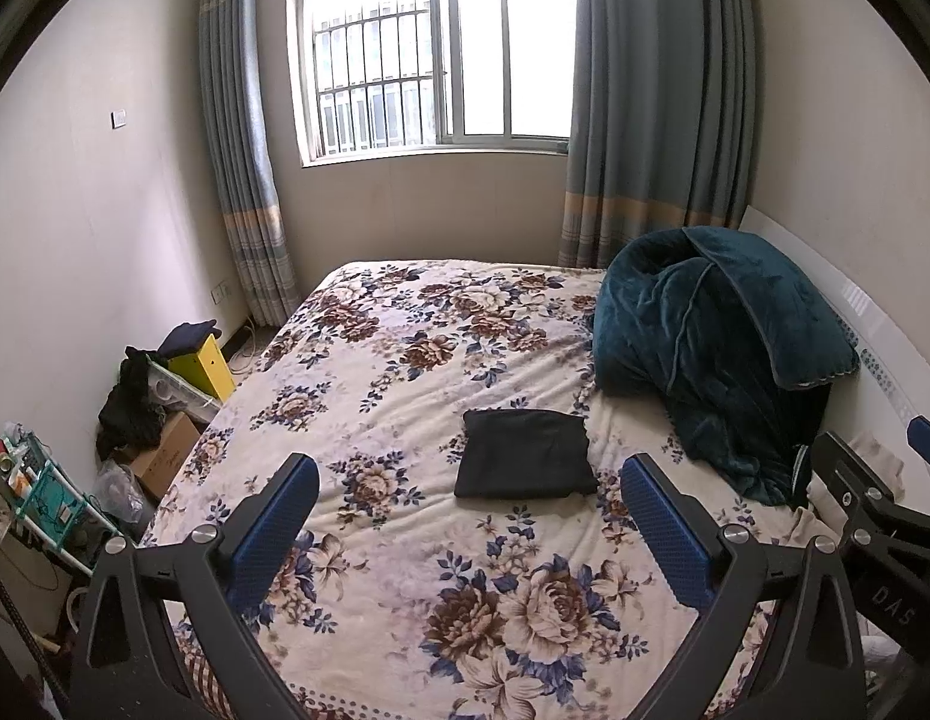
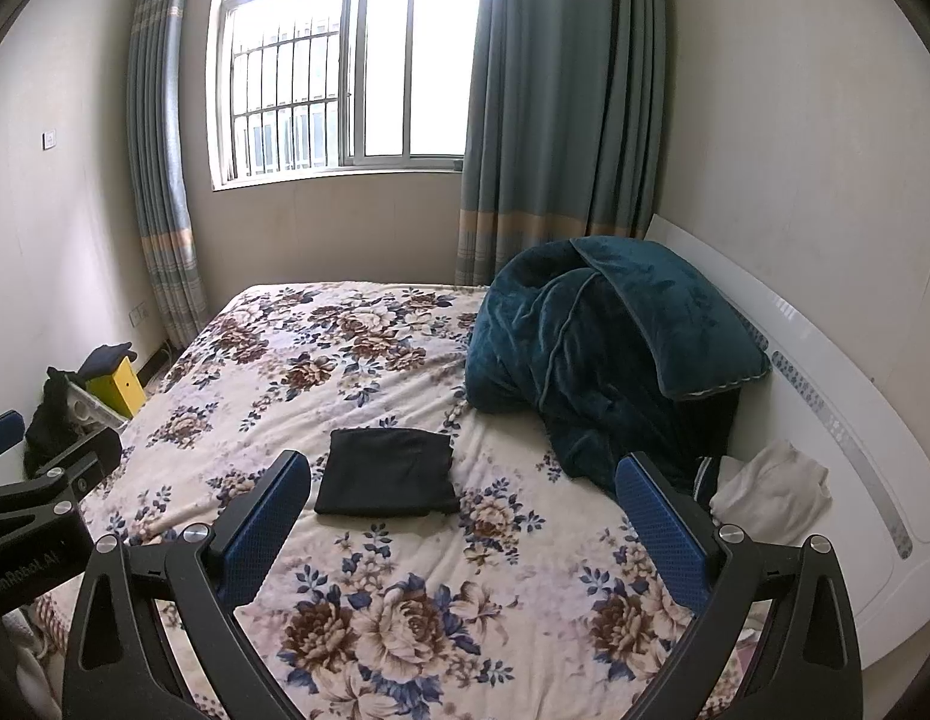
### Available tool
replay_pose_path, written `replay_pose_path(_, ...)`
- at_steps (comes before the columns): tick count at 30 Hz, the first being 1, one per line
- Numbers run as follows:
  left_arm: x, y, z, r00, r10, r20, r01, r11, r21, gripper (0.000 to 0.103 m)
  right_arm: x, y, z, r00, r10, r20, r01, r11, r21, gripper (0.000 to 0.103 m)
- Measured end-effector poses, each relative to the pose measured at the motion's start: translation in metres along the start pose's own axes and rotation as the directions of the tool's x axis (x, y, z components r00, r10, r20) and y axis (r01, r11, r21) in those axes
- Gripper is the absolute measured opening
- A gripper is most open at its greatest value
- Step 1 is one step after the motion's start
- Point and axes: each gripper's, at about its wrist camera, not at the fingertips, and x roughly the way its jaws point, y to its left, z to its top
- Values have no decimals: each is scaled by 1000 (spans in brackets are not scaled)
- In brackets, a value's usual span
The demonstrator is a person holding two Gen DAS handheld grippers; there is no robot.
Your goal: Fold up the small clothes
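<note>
One black garment (image 1: 527, 455), already folded into a neat rectangle, lies mid-bed on the floral bedspread (image 1: 369, 360), with both grippers raised well clear of it. The left gripper (image 1: 468, 492) and right gripper (image 2: 462, 489) are spread wide, holding nothing. One crumpled white garment (image 2: 771, 489) waits beside one teal blanket (image 2: 597, 354); it likely goes next, best pinched at an edge and spread flat first.
</note>
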Motion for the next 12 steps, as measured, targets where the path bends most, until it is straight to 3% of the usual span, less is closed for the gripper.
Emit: replay_pose_path(12, -3, -5, -4, 1000, 14, 9, -14, 1000, -13, 103, -2, 4, 0, 1000, 2, 0, -2, 1000, -1, 103)
